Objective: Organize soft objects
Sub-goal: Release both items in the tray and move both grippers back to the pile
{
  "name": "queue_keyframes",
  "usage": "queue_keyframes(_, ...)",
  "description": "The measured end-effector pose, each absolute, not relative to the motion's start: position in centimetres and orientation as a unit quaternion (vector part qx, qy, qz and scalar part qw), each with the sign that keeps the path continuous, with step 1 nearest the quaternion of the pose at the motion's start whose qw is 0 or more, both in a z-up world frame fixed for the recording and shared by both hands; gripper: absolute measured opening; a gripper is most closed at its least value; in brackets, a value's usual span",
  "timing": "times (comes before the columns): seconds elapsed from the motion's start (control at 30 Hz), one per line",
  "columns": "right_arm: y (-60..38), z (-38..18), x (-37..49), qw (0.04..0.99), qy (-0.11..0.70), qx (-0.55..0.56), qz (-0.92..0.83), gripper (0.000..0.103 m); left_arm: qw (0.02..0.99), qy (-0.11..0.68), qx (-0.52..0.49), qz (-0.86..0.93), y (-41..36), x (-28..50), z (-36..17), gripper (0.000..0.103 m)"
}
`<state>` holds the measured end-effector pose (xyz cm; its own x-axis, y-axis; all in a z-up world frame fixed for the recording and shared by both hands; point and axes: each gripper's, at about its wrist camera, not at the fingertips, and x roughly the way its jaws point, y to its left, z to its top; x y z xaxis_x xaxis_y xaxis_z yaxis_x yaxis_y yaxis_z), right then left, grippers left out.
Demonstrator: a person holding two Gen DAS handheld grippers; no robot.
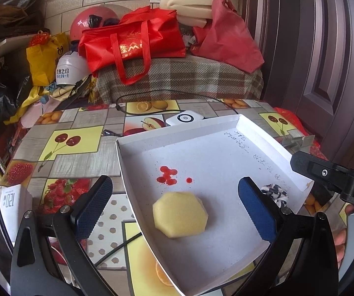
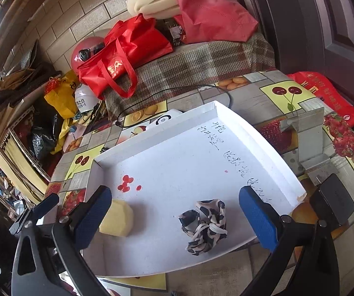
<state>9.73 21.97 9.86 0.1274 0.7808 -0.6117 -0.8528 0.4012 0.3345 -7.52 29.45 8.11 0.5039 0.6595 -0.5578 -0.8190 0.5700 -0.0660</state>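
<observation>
A yellow sponge (image 1: 180,214) lies in a shallow white cardboard tray (image 1: 201,153). My left gripper (image 1: 174,207) is open, its fingers either side of the sponge and above it. A black-and-white patterned scrunchie (image 2: 204,225) lies in the same tray (image 2: 177,153), near its right front. My right gripper (image 2: 175,218) is open and empty, with the scrunchie between its fingers, nearer the right one. The sponge (image 2: 117,218) shows behind its left finger. In the left wrist view the scrunchie (image 1: 275,192) peeks out behind the right finger.
The tray sits on a table with a fruit-print cloth (image 1: 73,143). A white device (image 1: 184,118) with a black cable lies behind the tray. A grey metal bracket (image 2: 310,138) stands at the right. Red bags (image 1: 132,39) and helmets lie beyond.
</observation>
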Motion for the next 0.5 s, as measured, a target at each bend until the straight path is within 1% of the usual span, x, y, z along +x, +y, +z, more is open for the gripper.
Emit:
queue_keyframes(0.27,17.9,12.5,8.5,0.755,0.336,-0.012,0.563,0.103,0.864,0.208,-0.124,0.441,27.2,-8.6,11.0,0.103)
queue_keyframes(0.43,13.3,14.2,7.3,0.78,0.275,0.019,0.561,0.103,0.88,0.197,-0.112,0.418,25.6,-9.5,12.5,0.103)
queue_keyframes(0.5,11.6,14.4,7.1,0.782,0.265,0.023,0.564,0.103,0.891,0.189,-0.122,0.395,25.0,-10.1,12.8,0.103)
